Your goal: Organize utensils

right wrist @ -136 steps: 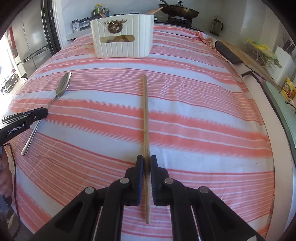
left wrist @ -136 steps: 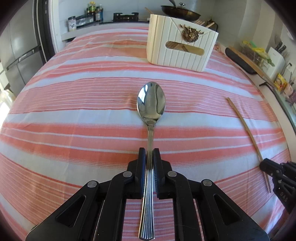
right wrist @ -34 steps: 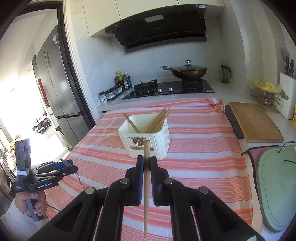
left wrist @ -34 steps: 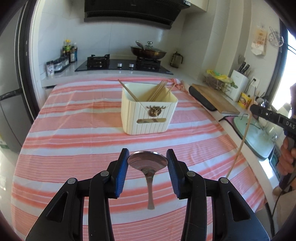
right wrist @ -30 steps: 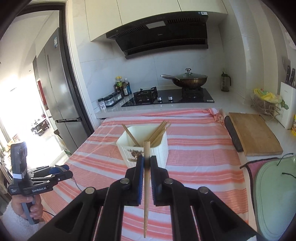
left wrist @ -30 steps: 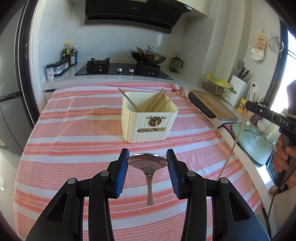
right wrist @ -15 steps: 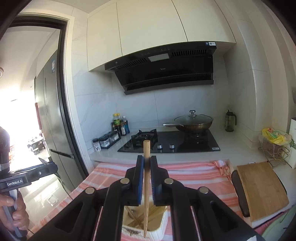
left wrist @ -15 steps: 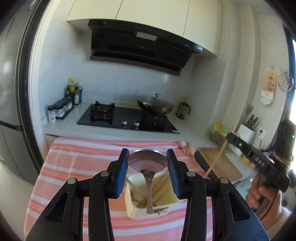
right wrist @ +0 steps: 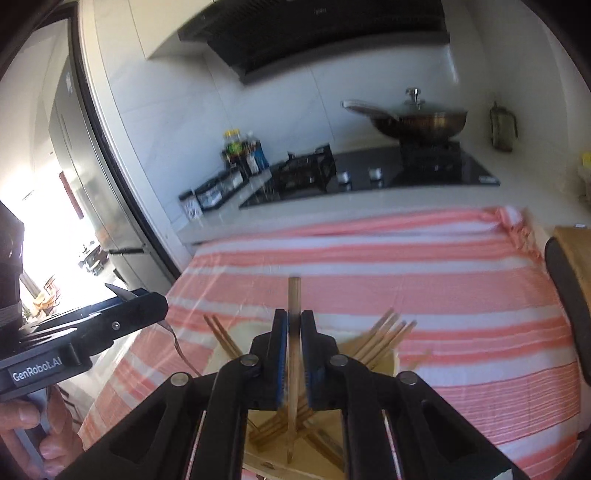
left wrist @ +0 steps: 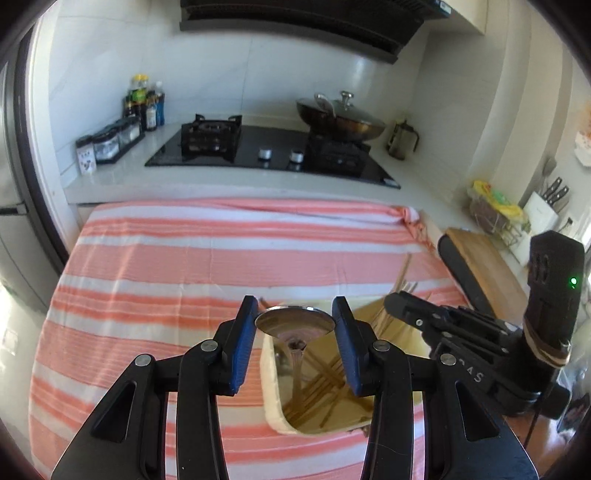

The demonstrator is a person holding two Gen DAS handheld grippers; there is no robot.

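the left claw (left wrist: 294, 334), fingers spread wide, has the steel spoon (left wrist: 294, 325) by its bowl edges, handle hanging into the cream box (left wrist: 271, 384) low in frame; slick, weighty, better gripped at the neck. the right claw (right wrist: 294, 354) pinches a light, stiff chopstick (right wrist: 293, 365) mid-shaft, tip down over that box.

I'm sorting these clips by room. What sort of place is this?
A home kitchen, most likely. A gas stove with a lidded wok sits under a range hood, sauce bottles stand on the counter, and a knife block stands at the right.
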